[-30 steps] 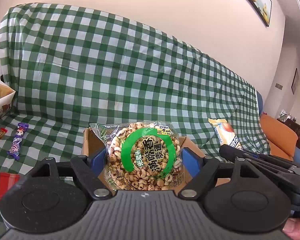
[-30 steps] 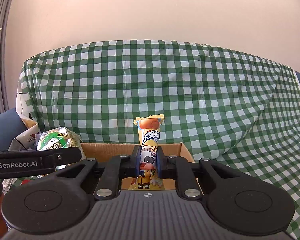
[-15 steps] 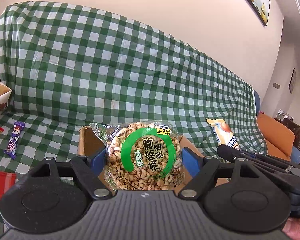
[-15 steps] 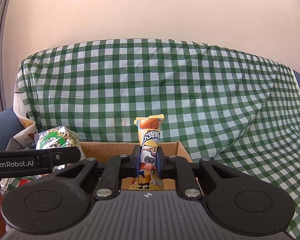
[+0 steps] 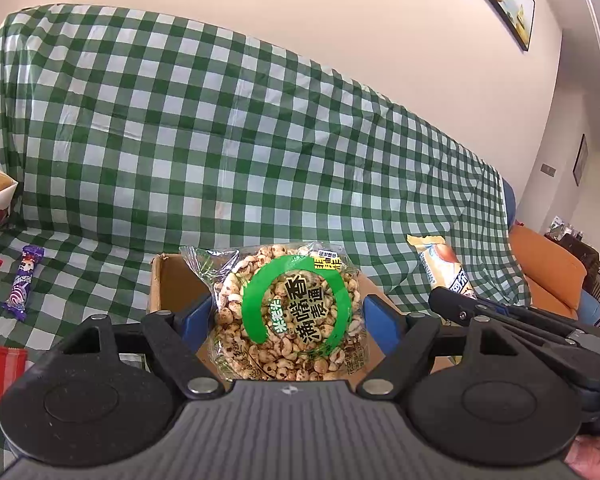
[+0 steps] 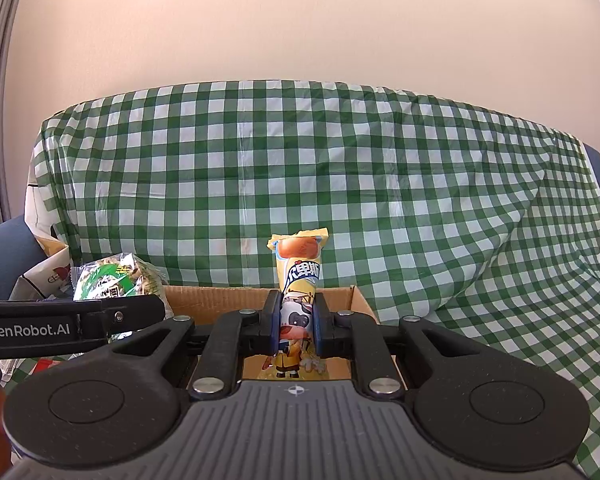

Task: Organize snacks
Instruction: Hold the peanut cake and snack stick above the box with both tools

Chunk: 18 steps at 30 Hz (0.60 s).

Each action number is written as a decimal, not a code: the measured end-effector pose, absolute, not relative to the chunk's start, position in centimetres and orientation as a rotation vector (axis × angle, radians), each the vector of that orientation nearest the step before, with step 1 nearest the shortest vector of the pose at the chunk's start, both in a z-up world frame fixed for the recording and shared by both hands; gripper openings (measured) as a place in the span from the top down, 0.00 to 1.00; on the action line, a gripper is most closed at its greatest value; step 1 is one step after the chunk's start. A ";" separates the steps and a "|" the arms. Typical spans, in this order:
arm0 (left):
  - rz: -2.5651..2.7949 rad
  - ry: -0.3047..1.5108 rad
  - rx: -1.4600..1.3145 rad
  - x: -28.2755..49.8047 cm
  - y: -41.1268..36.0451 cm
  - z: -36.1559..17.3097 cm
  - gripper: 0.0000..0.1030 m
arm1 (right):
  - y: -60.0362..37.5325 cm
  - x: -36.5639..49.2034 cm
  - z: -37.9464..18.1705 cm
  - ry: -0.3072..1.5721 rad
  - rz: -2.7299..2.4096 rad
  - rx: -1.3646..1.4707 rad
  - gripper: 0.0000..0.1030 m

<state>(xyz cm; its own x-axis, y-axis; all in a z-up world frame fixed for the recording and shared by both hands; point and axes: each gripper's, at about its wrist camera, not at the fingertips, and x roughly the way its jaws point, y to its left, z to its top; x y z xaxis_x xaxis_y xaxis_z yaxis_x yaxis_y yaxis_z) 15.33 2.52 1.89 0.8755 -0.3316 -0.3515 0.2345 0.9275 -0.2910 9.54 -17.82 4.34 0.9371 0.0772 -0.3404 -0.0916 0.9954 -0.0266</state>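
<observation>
Your left gripper clamps the puffed-snack bag between its blue finger pads. The pads are set wide and press in on the bag's left and right edges. The bag is a clear pack with a green ring label, held flat-face to the camera and upright, its sealed top edge pointing up. Its long axis runs roughly vertical, across the grip line. Its lower end drops behind the gripper body. It hangs over the open cardboard box, which sits on the green checked cloth.

Your right gripper pinches the yellow snack stick with its fingers nearly together. The stick stands upright with its long axis vertical. The crimped top end points up, well above the fingertips; the cartoon-cow end hangs below them. The pinch sits at about mid-length. The stick is over the cardboard box, in front of its back wall.

From the left wrist view, the stick and the right gripper's arm show to the right of the box. On the cloth to the left lie a purple candy wrapper and a red packet, well apart from the box. From the right wrist view, the bag shows at left, beside the box.
</observation>
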 end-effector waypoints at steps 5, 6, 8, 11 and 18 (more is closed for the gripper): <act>-0.301 0.406 -0.245 15.3 2.5 1.9 0.19 | -17.8 9.5 4.4 0.345 0.085 -0.043 0.84; -0.302 0.406 -0.244 15.3 2.5 1.9 0.19 | -17.8 9.5 4.3 0.344 0.085 -0.044 0.84; -0.304 0.404 -0.245 15.2 2.5 1.9 0.19 | -17.7 9.5 4.3 0.347 0.083 -0.043 0.84; -0.304 0.403 -0.245 15.2 2.4 2.0 0.19 | -17.7 9.5 4.3 0.346 0.083 -0.044 0.84; -0.312 0.400 -0.243 15.1 2.5 2.0 0.19 | -17.7 9.4 4.3 0.346 0.081 -0.045 0.84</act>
